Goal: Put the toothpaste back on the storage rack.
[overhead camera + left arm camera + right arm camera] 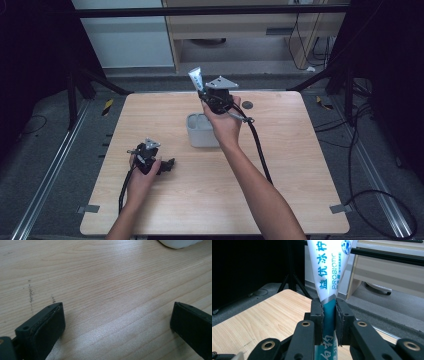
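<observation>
The right gripper [202, 92] is clenched on a tube of toothpaste [329, 272], its pads pinching the tube where the white print meets the teal band, with the flat crimped end standing up above the jaws. Just below and toward the person from this gripper sits a small grey cup [201, 131] on the counter [300, 165]; its inside is partly hidden by the hand, so I cannot tell whether anything is in it.

The grip sits on a narrow, soft part of the tube, so the tube could swivel or slip between the pads on the way down, catch the rim and tip the light cup over.

The left gripper [117, 327] rests low over bare counter, well apart from the cup, jaws spread wide with nothing between them.
</observation>
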The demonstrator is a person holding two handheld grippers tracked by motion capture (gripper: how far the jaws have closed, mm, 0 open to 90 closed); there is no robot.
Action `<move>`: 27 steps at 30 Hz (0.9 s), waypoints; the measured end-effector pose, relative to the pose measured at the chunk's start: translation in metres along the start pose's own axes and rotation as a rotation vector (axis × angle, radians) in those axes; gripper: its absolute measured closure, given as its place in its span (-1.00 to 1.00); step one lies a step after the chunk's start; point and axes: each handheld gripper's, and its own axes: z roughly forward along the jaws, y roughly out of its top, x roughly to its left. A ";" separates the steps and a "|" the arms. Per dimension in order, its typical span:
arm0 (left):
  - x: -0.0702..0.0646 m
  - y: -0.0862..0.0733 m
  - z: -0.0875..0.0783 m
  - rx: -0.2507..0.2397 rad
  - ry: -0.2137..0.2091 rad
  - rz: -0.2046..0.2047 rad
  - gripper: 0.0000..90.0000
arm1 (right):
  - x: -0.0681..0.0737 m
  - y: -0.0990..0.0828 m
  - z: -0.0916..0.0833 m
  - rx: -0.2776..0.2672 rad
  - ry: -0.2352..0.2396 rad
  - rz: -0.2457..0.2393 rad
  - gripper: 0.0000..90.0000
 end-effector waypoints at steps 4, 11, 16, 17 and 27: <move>0.000 0.000 0.000 0.000 0.000 0.000 -1.00 | 0.000 -0.003 0.002 0.005 0.003 0.000 0.75; 0.000 0.000 0.000 -0.001 0.000 -0.001 -1.00 | 0.001 -0.007 0.004 0.013 0.005 0.000 0.75; 0.000 0.000 0.000 0.002 0.000 0.002 -1.00 | 0.002 -0.010 0.006 0.017 0.006 0.000 0.75; 0.000 0.000 0.000 0.002 0.000 0.002 -1.00 | 0.001 -0.010 0.006 0.020 0.007 0.002 0.75; 0.000 0.000 0.000 0.002 0.000 0.002 -1.00 | -0.001 -0.018 0.008 0.043 0.006 0.013 0.74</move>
